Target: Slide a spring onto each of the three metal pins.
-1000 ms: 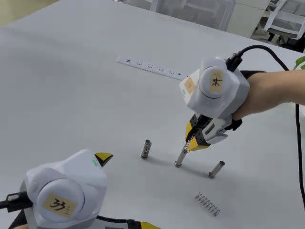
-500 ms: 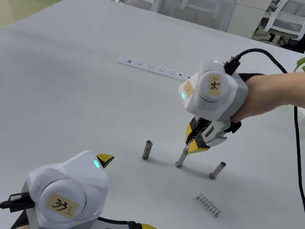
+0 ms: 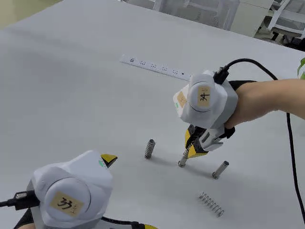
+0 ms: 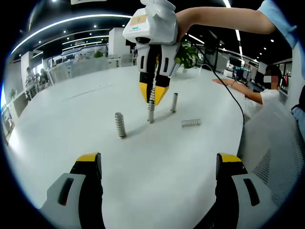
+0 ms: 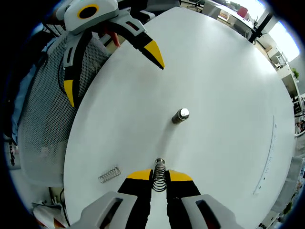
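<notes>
Three metal pins stand on the white table (image 3: 71, 95). The left pin (image 3: 149, 149) (image 4: 119, 125) (image 5: 181, 115) wears a spring. My right gripper (image 3: 193, 151) (image 4: 153, 93) (image 5: 160, 175) is shut on a spring (image 5: 159, 174), holding it over the top of the middle pin (image 3: 183, 160) (image 4: 151, 114). The right pin (image 3: 220, 169) (image 4: 174, 102) is bare and leans. A loose spring (image 3: 211, 203) (image 4: 191, 123) (image 5: 109, 174) lies flat near it. My left gripper (image 3: 71, 195) (image 4: 157, 164) is open and holds nothing, near the table's front edge.
A white power strip (image 3: 155, 67) lies far back on the table. The right gripper's black cable (image 3: 290, 143) trails off to the right. A seated person (image 4: 259, 93) is beyond the table. White chairs (image 3: 195, 9) stand behind it.
My right gripper has come down a little over the middle pin with the spring in it. The left gripper has stayed low at the front.
</notes>
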{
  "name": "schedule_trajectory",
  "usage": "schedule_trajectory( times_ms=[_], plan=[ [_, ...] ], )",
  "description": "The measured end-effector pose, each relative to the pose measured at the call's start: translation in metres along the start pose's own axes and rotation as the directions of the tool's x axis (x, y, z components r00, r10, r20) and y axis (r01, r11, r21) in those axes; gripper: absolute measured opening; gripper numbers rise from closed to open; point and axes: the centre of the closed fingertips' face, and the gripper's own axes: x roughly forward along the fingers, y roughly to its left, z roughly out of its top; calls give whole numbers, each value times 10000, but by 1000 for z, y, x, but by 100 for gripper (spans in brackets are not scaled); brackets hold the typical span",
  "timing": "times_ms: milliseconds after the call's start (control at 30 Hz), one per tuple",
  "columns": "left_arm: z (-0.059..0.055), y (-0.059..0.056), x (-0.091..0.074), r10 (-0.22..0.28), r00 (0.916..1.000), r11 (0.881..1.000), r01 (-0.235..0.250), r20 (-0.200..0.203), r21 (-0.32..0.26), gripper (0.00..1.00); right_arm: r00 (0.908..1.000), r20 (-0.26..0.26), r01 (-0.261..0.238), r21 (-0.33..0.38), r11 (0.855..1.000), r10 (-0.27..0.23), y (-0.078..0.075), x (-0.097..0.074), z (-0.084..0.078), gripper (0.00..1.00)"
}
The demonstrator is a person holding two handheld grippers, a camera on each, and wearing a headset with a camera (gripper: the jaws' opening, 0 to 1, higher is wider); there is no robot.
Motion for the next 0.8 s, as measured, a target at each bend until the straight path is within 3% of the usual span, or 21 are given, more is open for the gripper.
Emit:
schedule_trajectory(
  times_ms=[800],
  plan=[
    [-2, 0, 1, -58, 10000, 9999, 58, -63, -120, 99, 9994, -240, -260, -153, 9995, 256, 1, 25, 0, 8]
  ],
)
